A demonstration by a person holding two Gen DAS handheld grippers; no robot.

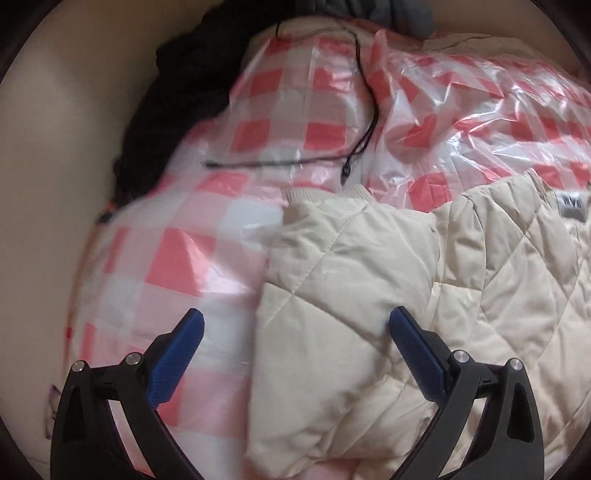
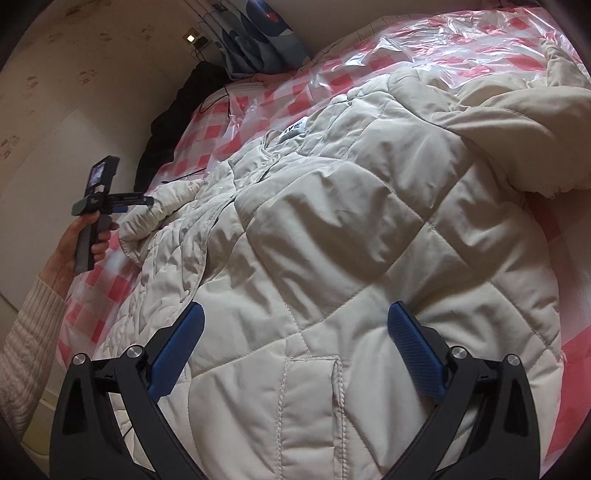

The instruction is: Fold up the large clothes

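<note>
While the left wrist view takes in only one sleeve and the collar end of the cream quilted jacket [image 1: 406,295], the right wrist view shows almost the whole jacket [image 2: 351,229] spread across the pink-and-white checked plastic sheet [image 2: 207,147] on the bed, filling the middle and right of the frame. From the right wrist, the right gripper [image 2: 295,317] hovers at the bottom of the frame over the jacket's lower panels, its blue fingers [image 2: 413,339] spread wide with nothing pinched between them. The same view shows, at the left edge, the person's left hand [image 2: 83,240] in a pale knit sleeve [image 2: 29,339] holding the left gripper [image 2: 136,201] near the end of the jacket's sleeve [image 2: 147,225]; from here its fingertips are too small to read. In the left wrist view the left gripper [image 1: 295,321] is plainly open, one blue finger [image 1: 181,347] over the checked sheet [image 1: 166,258] and the other against the sleeve's edge, nothing clamped. Only this view shows the black cord [image 1: 365,110] lying across the sheet in the upper middle, and the ribbed cuff [image 1: 314,194]. Dark clothing [image 1: 177,107] sits at the upper left in both views. A label [image 1: 570,206] shows at the right edge, and the right wrist view places it near the jacket's collar [image 2: 295,129]. A blue patterned pillow [image 2: 255,33] appears only at the top of the right wrist view.
</note>
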